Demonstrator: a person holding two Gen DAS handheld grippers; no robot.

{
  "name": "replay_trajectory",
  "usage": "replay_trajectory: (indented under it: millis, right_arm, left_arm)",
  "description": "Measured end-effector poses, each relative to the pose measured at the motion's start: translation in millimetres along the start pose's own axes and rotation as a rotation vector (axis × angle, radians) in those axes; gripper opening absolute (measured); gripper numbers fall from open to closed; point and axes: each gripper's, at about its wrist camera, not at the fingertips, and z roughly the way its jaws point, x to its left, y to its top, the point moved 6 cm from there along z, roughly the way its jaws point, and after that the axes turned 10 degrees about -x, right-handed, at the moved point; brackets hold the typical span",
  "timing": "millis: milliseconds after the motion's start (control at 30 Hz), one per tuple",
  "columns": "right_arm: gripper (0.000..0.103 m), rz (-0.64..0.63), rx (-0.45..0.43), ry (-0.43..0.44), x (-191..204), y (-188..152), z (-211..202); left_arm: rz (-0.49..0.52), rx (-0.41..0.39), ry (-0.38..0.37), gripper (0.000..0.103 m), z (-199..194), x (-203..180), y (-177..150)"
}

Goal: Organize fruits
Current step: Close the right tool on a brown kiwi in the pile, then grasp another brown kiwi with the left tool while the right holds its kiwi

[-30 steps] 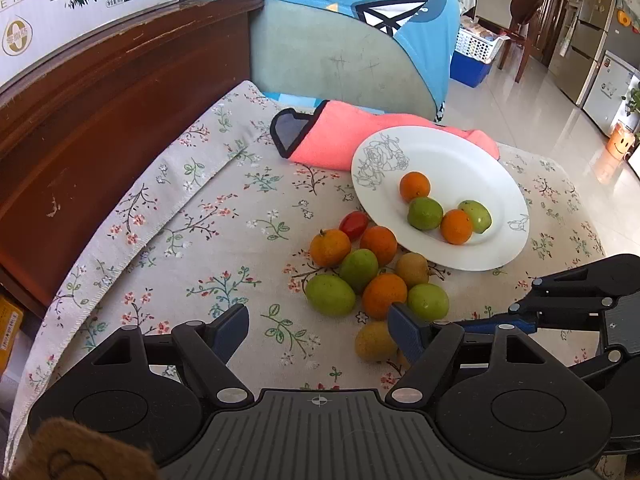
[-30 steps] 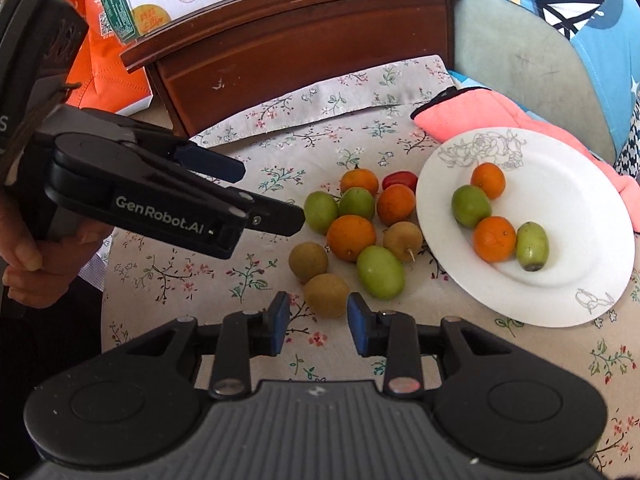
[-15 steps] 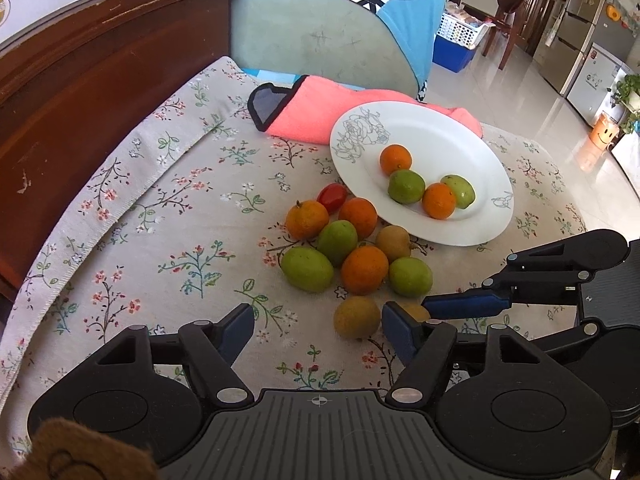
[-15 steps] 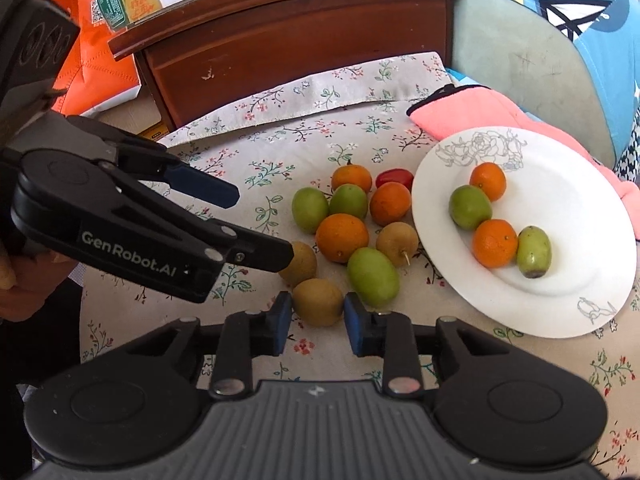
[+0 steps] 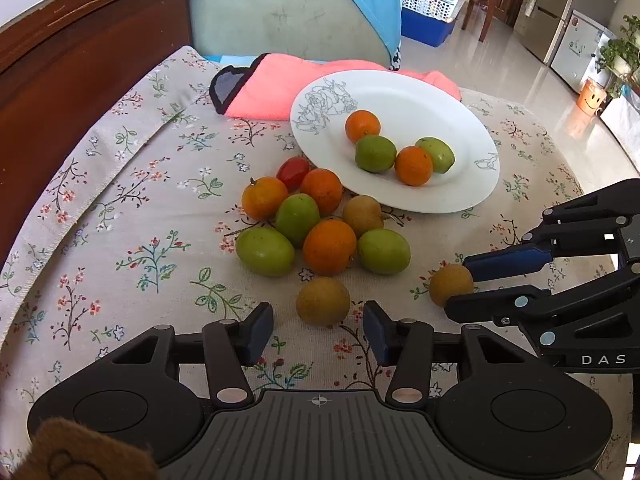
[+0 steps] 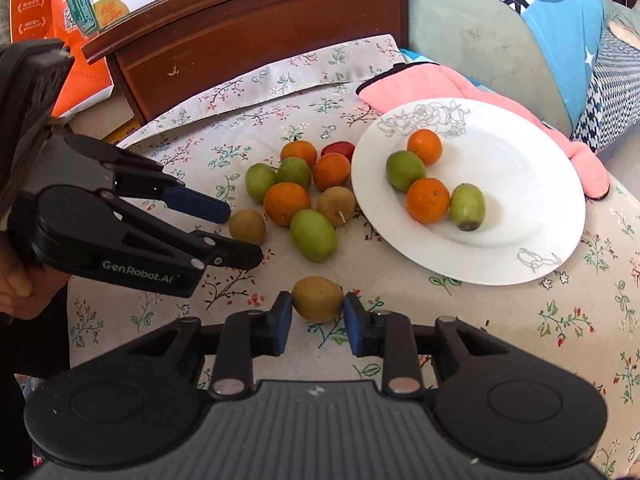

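**Two brown fruits between two grippers, four fruits on the plate**

Two grippers work at the near edge of a floral tablecloth point(image 5: 120, 168). The right gripper point(image 6: 318, 316) pinches a brown round fruit point(image 6: 317, 298) between its blue pads, both pads pressed against the fruit's sides; the fruit sits on or just above the cloth, which of the two cannot be told. In the left wrist view this same fruit point(image 5: 451, 284) shows at the tips of the right gripper.

The left gripper point(image 5: 318, 330) has just been closing, yet its jaws stand apart, with a second brown fruit point(image 5: 323, 300) lying on the cloth just ahead of them and between the fingertips, untouched on either side.

Beyond it lies a tight cluster: three green fruits, three oranges, one more brown fruit and a small red tomato point(image 5: 293, 172), all on the cloth just beside the white plate point(image 5: 400, 92). The plate carries two oranges and two green fruits, bunched together. A pink oven mitt point(image 5: 264, 88) lies partly under the plate's far rim. A person's hand point(image 6: 16, 284) grips the left gripper's handle.
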Motion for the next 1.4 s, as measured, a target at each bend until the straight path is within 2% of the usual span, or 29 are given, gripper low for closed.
replay_trajectory:
  millis: [167,333,433,767,967,1300,1400]
  right_arm:
    - [0.031,-0.002,0.002,0.003,2,0,3]
    - [0.030,0.001,0.017,0.007,4,-2,7]
    - [0.025,0.008,0.019,0.013,4,-3,7]
    - [0.024,0.014,0.007,0.013,2,0,5]
    - [0.031,0.036,-0.004,0.022,3,3,8]
    - [0.032,0.076,-0.003,0.017,1,4,18]
    - [0.039,0.091,-0.015,0.017,-1,5,18]
  left_arm:
    - [0.014,-0.018,0.010,0.043,1,0,1]
    - [0.007,-0.027,-0.011,0.026,1,-1,3]
    - [0.028,-0.035,-0.002,0.026,1,-4,2]
    - [0.029,-0.043,-0.001,0.026,-1,-6,4]
    - [0.037,-0.036,0.017,0.026,1,-5,3]
    - [0.042,-0.038,0.035,0.026,1,-3,4]
    - [0.044,-0.035,0.039,0.026,2,-4,4]
